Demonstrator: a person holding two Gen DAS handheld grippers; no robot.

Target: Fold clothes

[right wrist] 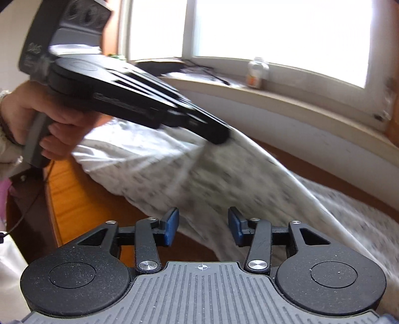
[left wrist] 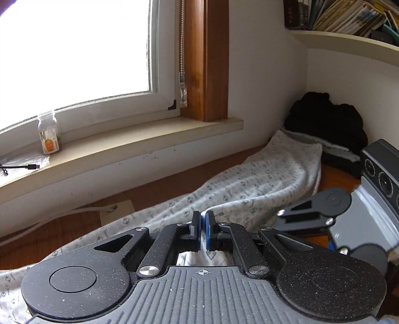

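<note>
— White patterned cloth (left wrist: 249,184), that's the garment, right? Where does it lie?

— Stretched along the wooden bench (left wrist: 62,231) under the window sill (left wrist: 129,147), running toward the corner where a heap of dark clothes (left wrist: 326,119) sits. One fold is lifted off the bench.

— Lifted by what?

— By the left gripper (left wrist: 203,225). Its jaws are pressed together, and a ridge of the cloth runs in between the blue pads (left wrist: 198,224), so they pinch the fabric. In the right wrist view the same gripper, held by a hand (right wrist: 47,119), has the cloth hanging from its tip in a blurred drape.

— And the right gripper (right wrist: 203,226)?

— Jaws spread, nothing between the pads. The cloth lies just beyond its fingertips, apart from them.

— Anything else around?

— A small clear jar (left wrist: 48,133) with an orange label stands on the sill, a black cable (left wrist: 22,167) beside it. Books (left wrist: 349,17) fill the shelf up at the right.
</note>
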